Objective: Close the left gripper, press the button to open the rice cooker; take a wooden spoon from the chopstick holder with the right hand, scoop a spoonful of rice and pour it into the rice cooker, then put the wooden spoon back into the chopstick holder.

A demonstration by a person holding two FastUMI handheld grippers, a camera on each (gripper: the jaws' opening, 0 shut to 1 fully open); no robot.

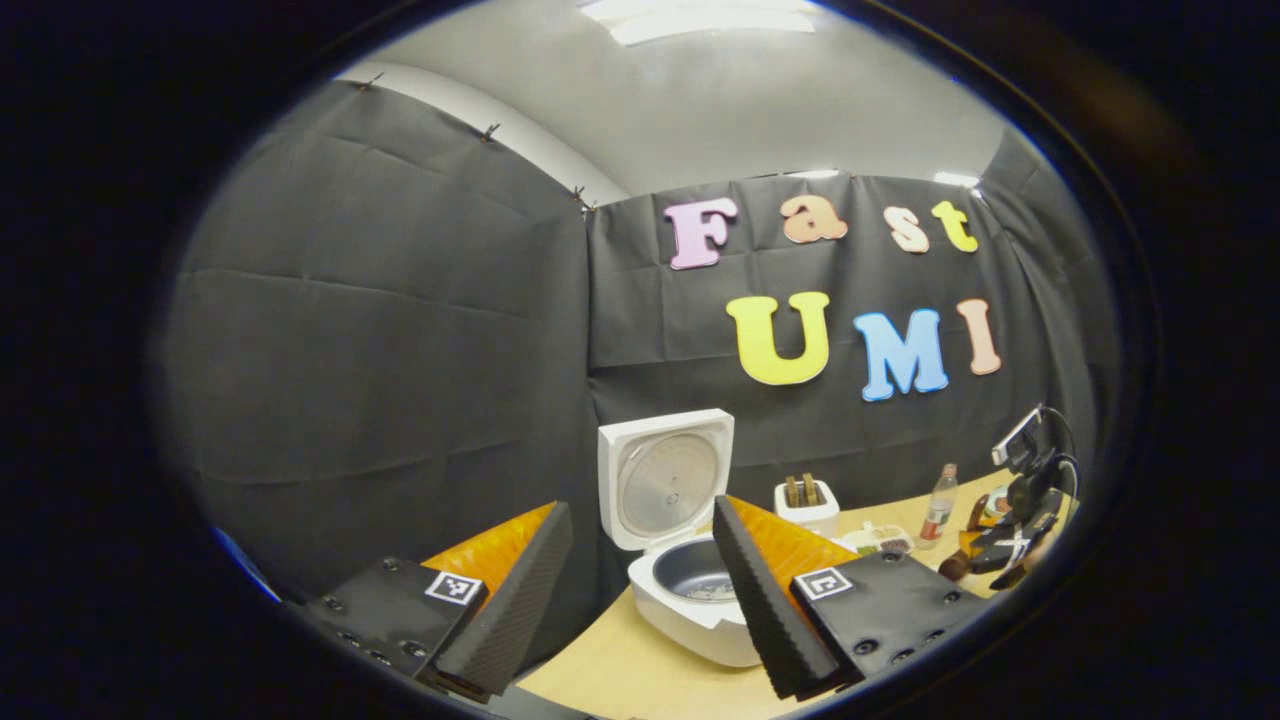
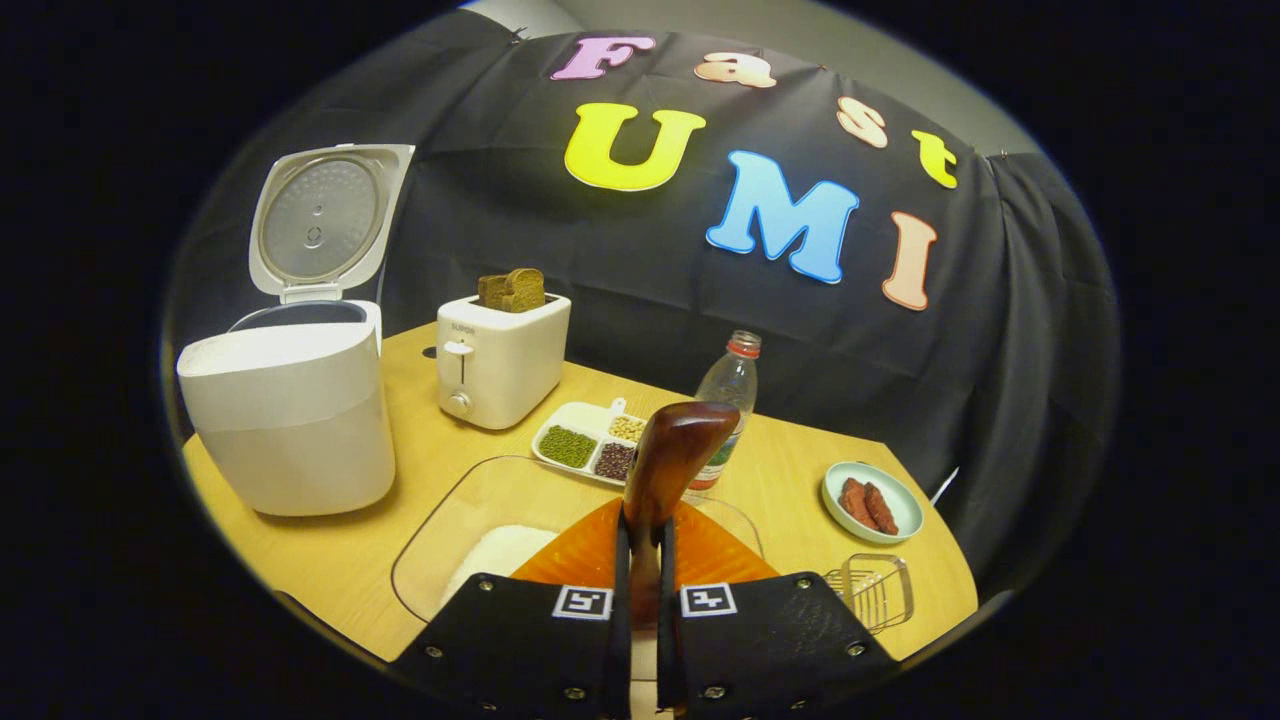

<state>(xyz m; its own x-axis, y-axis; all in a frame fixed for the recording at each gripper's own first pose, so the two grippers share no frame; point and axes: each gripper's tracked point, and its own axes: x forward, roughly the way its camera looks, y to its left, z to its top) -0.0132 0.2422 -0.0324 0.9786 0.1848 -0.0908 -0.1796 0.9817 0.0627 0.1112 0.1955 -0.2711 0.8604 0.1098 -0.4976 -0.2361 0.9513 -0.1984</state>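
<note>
My right hand-held gripper (image 2: 640, 570) is clamping the dark brown wooden spoon (image 2: 672, 462) over the clear glass bowl of white rice (image 2: 470, 520), while my left hand-held gripper (image 1: 640, 590) is hanging with fingers apart. The white rice cooker (image 2: 290, 410) at ten o'clock is standing open already. By my reckoning, scooping, pouring and returning the spoon are remaining.

Wooden spoon (image 2: 672, 460): dark polished wood, glossy, highlights along the bowl. Rice cooker (image 2: 290, 400): smooth white plastic, faint sheen; inner lid plate (image 2: 315, 222) dull brushed metal. Toaster (image 2: 500, 358): glossy white plastic. Table (image 2: 420, 480): pale wood-look top, smooth, matt. Bottle (image 2: 728, 392): clear plastic. Container (image 2: 480, 520) of rice: transparent, smooth-walled. Small plate (image 2: 890, 490): glazed, shiny. Booth wall (image 1: 400, 330): matt black cloth, creased.
</note>
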